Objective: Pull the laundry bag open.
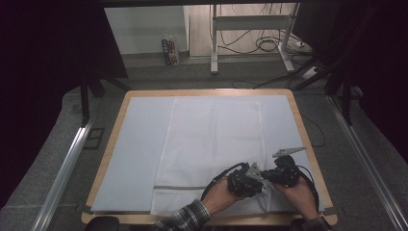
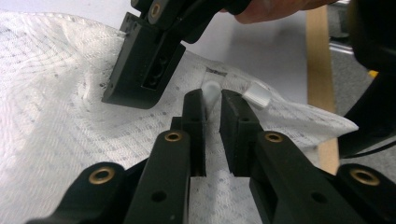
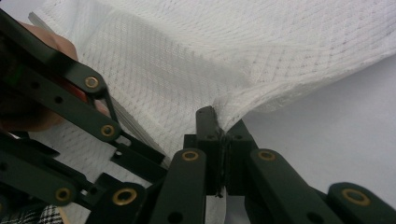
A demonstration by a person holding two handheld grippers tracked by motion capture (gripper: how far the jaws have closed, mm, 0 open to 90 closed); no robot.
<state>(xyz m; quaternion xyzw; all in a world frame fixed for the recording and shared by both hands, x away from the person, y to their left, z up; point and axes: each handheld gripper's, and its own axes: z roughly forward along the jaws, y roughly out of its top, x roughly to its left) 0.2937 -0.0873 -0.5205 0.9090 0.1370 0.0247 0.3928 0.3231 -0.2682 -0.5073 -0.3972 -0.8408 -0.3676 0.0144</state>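
A white waffle-weave towel (image 1: 211, 139) lies spread on the pale blue table cover (image 1: 139, 144). Both grippers meet at its front right part. My right gripper (image 1: 272, 178) (image 3: 223, 123) is shut on the towel's edge (image 3: 243, 105), and the cloth (image 3: 210, 51) rises from its jaws. My left gripper (image 1: 260, 185) (image 2: 212, 100) sits right beside it over the towel (image 2: 56, 116). Its jaws are nearly together with a slim gap, and I cannot tell whether the pads press on cloth. The right gripper's jaws (image 2: 137, 84) come down onto the towel just beyond.
The table's wooden rim (image 1: 110, 139) frames the cover, and the right rim (image 2: 320, 56) runs close to both hands. A grey stripe (image 1: 178, 187) crosses the towel near the front. Metal rails (image 1: 67, 163) flank the table; a desk frame (image 1: 214, 43) and cables (image 1: 269, 43) stand behind.
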